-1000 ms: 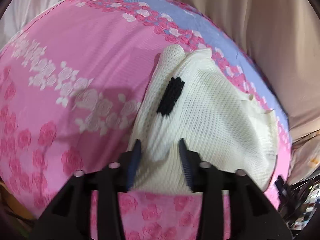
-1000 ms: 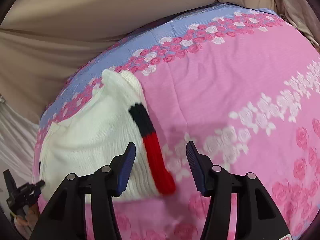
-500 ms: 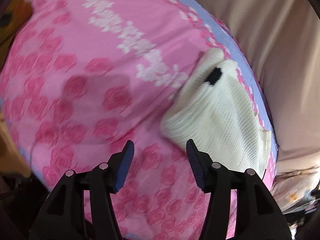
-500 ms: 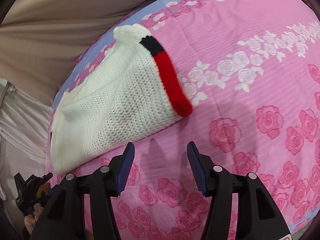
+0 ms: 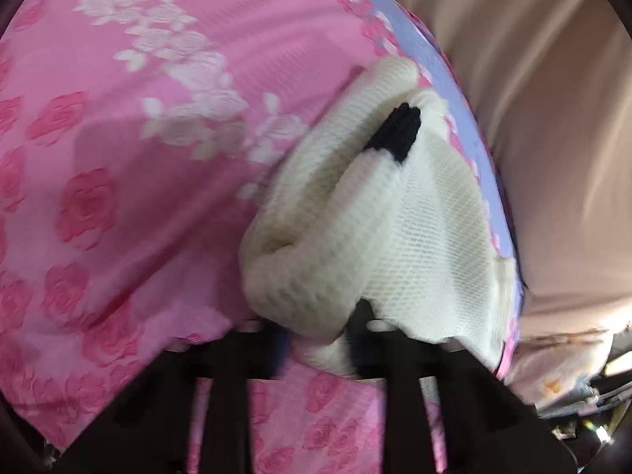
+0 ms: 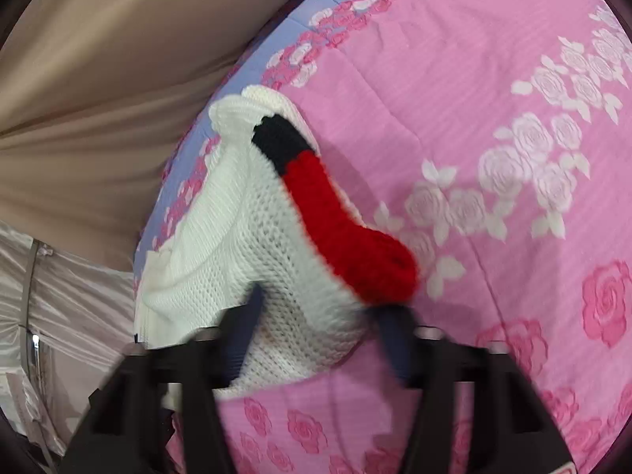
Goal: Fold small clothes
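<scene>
Left wrist view puts my left tool (image 5: pixel 322 339) at the near edge of the white knit garment (image 5: pixel 355 237), with a bunched roll of the knit gathered between its jaws. The picture is smeared with motion, but the jaws look drawn in close around that roll, so I judge it is gripping the cloth. The garment lies on the pink rose-print bedspread (image 5: pixel 118 158), toward its far right side by the lilac border (image 5: pixel 466 118), and a black patch (image 5: pixel 395 134) shows at its far end.

From the right wrist view, my right tool (image 6: pixel 316 316) is at the garment's (image 6: pixel 237 245) other near corner, below the red and black knitted band (image 6: pixel 335 229). Here the jaws stand fairly wide with the knit bulging between them; whether they actually pinch it I cannot tell, because the fingertips are blurred and partly covered by cloth.

As to progress, I judge the garment already doubled over at least once: it sits as a thick, compact bundle and not a spread-out piece. It is not tidy yet, since the near edge is lumpy and lifted. What seems left is one more fold away from me, then flattening and letting go.
</scene>
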The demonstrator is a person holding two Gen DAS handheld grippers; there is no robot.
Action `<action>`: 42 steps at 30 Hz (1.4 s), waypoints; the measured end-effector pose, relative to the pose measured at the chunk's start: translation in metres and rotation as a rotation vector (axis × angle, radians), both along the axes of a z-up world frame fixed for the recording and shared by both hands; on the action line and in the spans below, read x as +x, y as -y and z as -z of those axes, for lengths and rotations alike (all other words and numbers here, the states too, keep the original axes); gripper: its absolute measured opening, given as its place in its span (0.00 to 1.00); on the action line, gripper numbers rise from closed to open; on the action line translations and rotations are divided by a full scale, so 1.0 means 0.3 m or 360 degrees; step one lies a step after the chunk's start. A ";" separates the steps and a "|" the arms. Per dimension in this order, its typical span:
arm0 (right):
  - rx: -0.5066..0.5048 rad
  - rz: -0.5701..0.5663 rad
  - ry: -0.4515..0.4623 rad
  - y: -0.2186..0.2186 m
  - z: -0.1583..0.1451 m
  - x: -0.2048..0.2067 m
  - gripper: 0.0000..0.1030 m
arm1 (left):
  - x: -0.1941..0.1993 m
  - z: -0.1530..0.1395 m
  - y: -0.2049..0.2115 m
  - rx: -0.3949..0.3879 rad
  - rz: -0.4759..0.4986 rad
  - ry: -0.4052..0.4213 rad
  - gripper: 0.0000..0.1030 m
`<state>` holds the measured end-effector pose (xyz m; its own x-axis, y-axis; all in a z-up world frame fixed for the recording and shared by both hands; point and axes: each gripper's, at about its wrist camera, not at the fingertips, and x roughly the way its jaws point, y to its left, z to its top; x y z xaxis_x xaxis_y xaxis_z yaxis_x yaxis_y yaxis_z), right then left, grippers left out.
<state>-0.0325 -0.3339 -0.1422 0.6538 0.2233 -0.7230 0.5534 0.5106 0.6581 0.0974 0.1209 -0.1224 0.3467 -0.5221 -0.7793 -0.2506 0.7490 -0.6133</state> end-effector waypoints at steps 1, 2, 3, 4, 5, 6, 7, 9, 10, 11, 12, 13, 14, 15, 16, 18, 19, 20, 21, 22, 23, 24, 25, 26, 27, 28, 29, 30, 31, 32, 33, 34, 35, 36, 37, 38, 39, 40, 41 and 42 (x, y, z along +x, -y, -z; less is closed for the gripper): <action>0.0009 0.0019 0.0045 0.004 -0.025 -0.006 0.09 | -0.003 -0.027 -0.015 -0.0029 -0.0006 0.0018 0.09; -0.0005 0.0022 0.0100 0.002 -0.069 -0.017 0.09 | -0.007 -0.056 -0.034 -0.0052 -0.0012 0.0040 0.08; -0.0067 0.0001 0.0137 -0.004 -0.131 -0.035 0.08 | -0.017 -0.100 -0.063 -0.0081 -0.0016 0.0066 0.08; -0.0113 -0.0020 0.0152 -0.013 -0.172 -0.052 0.08 | -0.024 -0.126 -0.080 -0.0105 -0.0010 0.0076 0.08; -0.0157 -0.0051 0.0161 -0.022 -0.213 -0.074 0.08 | -0.036 -0.153 -0.102 -0.0128 0.0005 0.0075 0.08; -0.0197 -0.0080 0.0157 -0.032 -0.241 -0.099 0.08 | -0.050 -0.168 -0.119 -0.0136 0.0020 0.0064 0.08; -0.0231 -0.0108 0.0136 -0.044 -0.259 -0.127 0.08 | -0.067 -0.176 -0.131 -0.0127 0.0039 0.0047 0.08; -0.0233 -0.0157 0.0076 -0.073 -0.264 -0.203 0.08 | -0.109 -0.175 -0.153 -0.0079 0.0073 -0.0002 0.08; -0.0235 -0.0175 0.0039 -0.085 -0.257 -0.235 0.08 | -0.143 -0.162 -0.166 -0.0056 0.0095 -0.0044 0.08; -0.0233 -0.0199 -0.0012 -0.102 -0.239 -0.285 0.08 | -0.177 -0.144 -0.178 -0.0045 0.0106 -0.0087 0.08; -0.0226 -0.0222 -0.0062 -0.125 -0.218 -0.327 0.08 | -0.211 -0.123 -0.188 -0.0034 0.0121 -0.0136 0.08; -0.0224 -0.0247 -0.0135 -0.157 -0.169 -0.389 0.08 | -0.249 -0.093 -0.199 0.0000 0.0141 -0.0193 0.09; -0.0225 -0.0271 -0.0193 -0.173 -0.129 -0.419 0.09 | -0.280 -0.070 -0.203 0.0033 0.0155 -0.0224 0.09; -0.0219 -0.0304 -0.0264 -0.191 -0.082 -0.441 0.12 | -0.304 -0.047 -0.204 0.0068 0.0168 -0.0240 0.10; -0.0208 -0.0328 -0.0377 -0.199 -0.031 -0.462 0.13 | -0.327 -0.029 -0.205 0.0122 0.0175 -0.0249 0.11; -0.0238 -0.0253 -0.0485 -0.172 -0.024 -0.497 0.17 | -0.343 -0.081 -0.214 0.0172 0.0139 -0.0154 0.12; -0.0275 -0.0202 -0.0457 -0.150 -0.058 -0.506 0.17 | -0.339 -0.128 -0.212 0.0189 0.0139 -0.0075 0.12; -0.0342 -0.0155 -0.0416 -0.128 -0.105 -0.507 0.22 | -0.327 -0.202 -0.201 0.0230 0.0155 0.0053 0.13; -0.0436 -0.0128 -0.0366 -0.110 -0.159 -0.493 0.35 | -0.312 -0.253 -0.188 0.0254 0.0173 0.0139 0.19; -0.0538 -0.0132 -0.0303 -0.098 -0.212 -0.460 0.43 | -0.277 -0.312 -0.156 0.0284 0.0215 0.0241 0.25; -0.0610 -0.0161 -0.0252 -0.094 -0.249 -0.416 0.56 | -0.237 -0.348 -0.123 0.0313 0.0245 0.0314 0.40; -0.0684 -0.0227 -0.0190 -0.097 -0.284 -0.345 0.58 | -0.208 -0.361 -0.102 0.0335 0.0257 0.0362 0.51; -0.0722 -0.0282 -0.0158 -0.097 -0.296 -0.283 0.58 | -0.150 -0.367 -0.062 0.0381 0.0288 0.0417 0.53; -0.0760 -0.0346 -0.0140 -0.109 -0.304 -0.212 0.58 | -0.106 -0.364 -0.029 0.0426 0.0313 0.0425 0.53; -0.0796 -0.0391 -0.0138 -0.128 -0.305 -0.151 0.58 | -0.060 -0.369 0.012 0.0462 0.0332 0.0424 0.52; -0.0847 -0.0440 -0.0134 -0.142 -0.300 -0.079 0.59 | -0.020 -0.384 0.048 0.0479 0.0332 0.0436 0.52; -0.0895 -0.0490 -0.0129 -0.155 -0.289 -0.016 0.62 | -0.006 -0.407 0.060 0.0475 0.0311 0.0454 0.53; -0.0925 -0.0514 -0.0132 -0.159 -0.281 0.016 0.64 | 0.019 -0.434 0.077 0.0445 0.0307 0.0492 0.55; -0.0948 -0.0538 -0.0148 -0.163 -0.258 0.062 0.64 | 0.046 -0.436 0.094 0.0465 0.0315 0.0498 0.60; -0.0945 -0.0558 -0.0170 -0.164 -0.230 0.095 0.64 | 0.063 -0.433 0.113 0.0518 0.0325 0.0479 0.75; -0.0926 -0.0575 -0.0199 -0.163 -0.193 0.127 0.64 | 0.082 -0.412 0.131 0.0574 0.0346 0.0439 0.82; -0.0910 -0.0574 -0.0217 -0.158 -0.166 0.132 0.64 | 0.114 -0.365 0.157 0.0609 0.0391 0.0403 0.82; -0.0877 -0.0571 -0.0227 -0.155 -0.143 0.146 0.63 | 0.134 -0.318 0.171 0.0628 0.0428 0.0376 0.82; -0.0823 -0.0578 -0.0220 -0.149 -0.124 0.153 0.39 | 0.162 -0.238 0.191 0.0684 0.0478 0.0304 0.60; -0.0737 -0.0601 -0.0201 -0.146 -0.111 0.162 0.15 | 0.177 -0.185 0.202 0.0680 0.0535 0.0247 0.37; -0.0670 -0.0596 -0.0183 -0.143 -0.117 0.164 0.07 | 0.197 -0.131 0.216 0.0621 0.0624 0.0171 0.06; -0.0612 -0.0549 -0.0101 -0.136 -0.155 0.150 0.07 | 0.201 -0.116 0.210 0.0590 0.0618 0.0151 0.05; -0.0557 -0.0495 0.0029 -0.124 -0.227 0.121 0.07 | 0.194 -0.135 0.183 0.0519 0.0562 0.0187 0.05; -0.0551 -0.0455 0.0114 -0.114 -0.285 0.097 0.07 | 0.182 -0.170 0.162 0.0486 0.0527 0.0245 0.05; -0.0574 -0.0407 0.0186 -0.102 -0.339 0.073 0.07 | 0.168 -0.224 0.133 0.0513 0.0475 0.0330 0.05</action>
<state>-0.0107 -0.3034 -0.0404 0.6921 0.1356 -0.7089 0.3122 0.8293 0.4634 0.1478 0.0811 -0.0550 0.3837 -0.3659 -0.8479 0.1070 0.9296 -0.3528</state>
